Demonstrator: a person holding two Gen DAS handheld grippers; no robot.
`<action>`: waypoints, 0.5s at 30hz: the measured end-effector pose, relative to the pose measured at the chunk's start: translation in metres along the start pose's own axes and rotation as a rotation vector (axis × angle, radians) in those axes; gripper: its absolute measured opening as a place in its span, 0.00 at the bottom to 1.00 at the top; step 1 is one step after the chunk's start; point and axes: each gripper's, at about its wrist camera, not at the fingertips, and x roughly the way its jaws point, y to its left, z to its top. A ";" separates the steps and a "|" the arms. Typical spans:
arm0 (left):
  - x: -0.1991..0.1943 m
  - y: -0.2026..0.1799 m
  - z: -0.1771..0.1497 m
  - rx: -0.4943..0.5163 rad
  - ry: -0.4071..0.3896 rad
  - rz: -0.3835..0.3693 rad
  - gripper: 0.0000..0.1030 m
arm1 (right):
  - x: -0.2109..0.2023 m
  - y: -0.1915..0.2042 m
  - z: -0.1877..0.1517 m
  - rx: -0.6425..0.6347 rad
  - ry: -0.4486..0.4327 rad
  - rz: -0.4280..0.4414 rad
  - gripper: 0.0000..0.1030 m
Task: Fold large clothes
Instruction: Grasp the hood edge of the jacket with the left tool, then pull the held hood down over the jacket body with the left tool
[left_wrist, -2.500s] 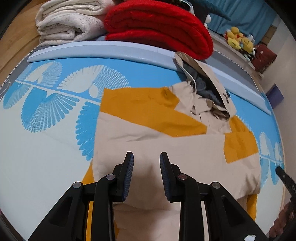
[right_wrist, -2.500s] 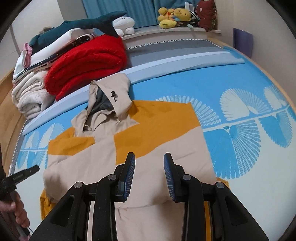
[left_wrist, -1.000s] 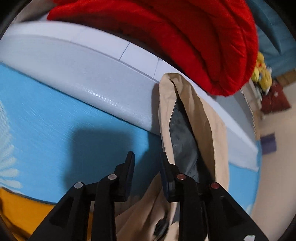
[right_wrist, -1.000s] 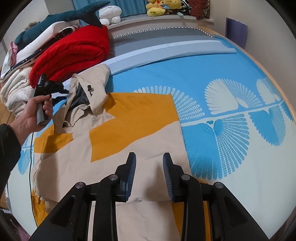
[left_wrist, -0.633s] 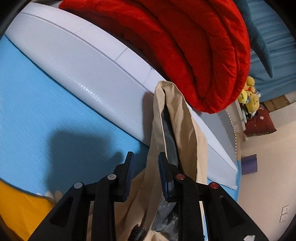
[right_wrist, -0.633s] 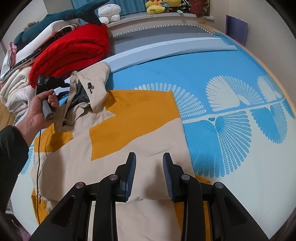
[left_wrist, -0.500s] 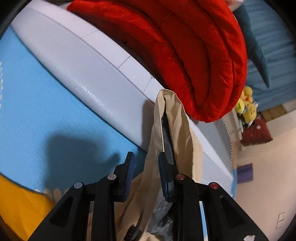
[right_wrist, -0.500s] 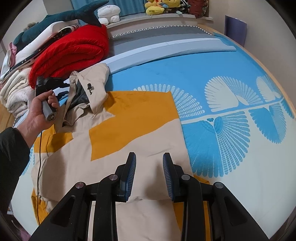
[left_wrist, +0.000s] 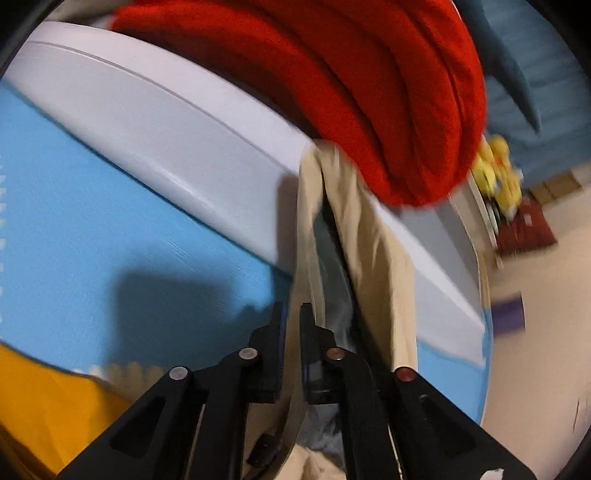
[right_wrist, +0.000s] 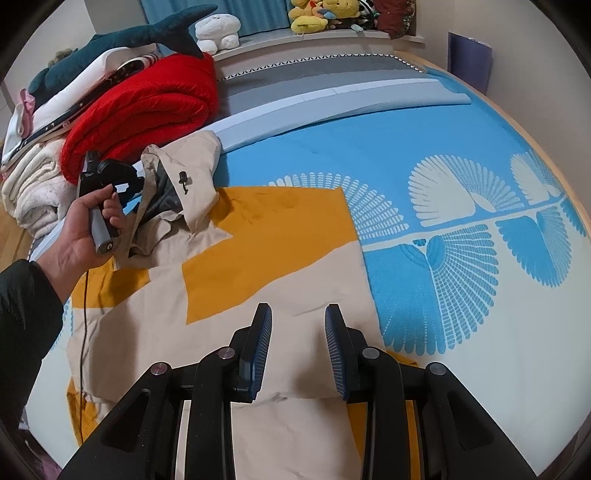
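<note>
A beige and orange hooded jacket (right_wrist: 236, 280) lies flat on the blue patterned mat (right_wrist: 424, 155). Its hood (right_wrist: 184, 173) with grey lining points at the far left. My left gripper (left_wrist: 291, 317) is shut on the hood's beige edge (left_wrist: 306, 236) and holds it lifted; in the right wrist view the left gripper (right_wrist: 138, 184) is at the hood's left rim. My right gripper (right_wrist: 297, 339) is open and empty, hovering over the jacket's lower body.
A folded red blanket (right_wrist: 144, 107) and a pile of white bedding (right_wrist: 33, 184) lie behind the hood, past a pale foam strip (right_wrist: 332, 99). Plush toys (right_wrist: 321, 14) sit on the far ledge. A wall is at the right.
My left gripper went from above the jacket's body to the hood and closed its fingers on the hood's edge, lifting it. The right gripper has stayed open over the jacket's lower part.
</note>
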 end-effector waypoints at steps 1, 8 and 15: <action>-0.006 0.002 0.001 -0.021 -0.027 -0.007 0.10 | -0.001 0.001 -0.001 -0.001 0.001 0.000 0.31; 0.014 -0.007 -0.005 0.014 0.065 0.038 0.29 | -0.001 -0.002 -0.002 0.000 0.005 -0.002 0.31; -0.003 -0.027 -0.022 0.182 -0.004 0.032 0.00 | -0.001 -0.001 0.001 -0.010 0.000 0.000 0.31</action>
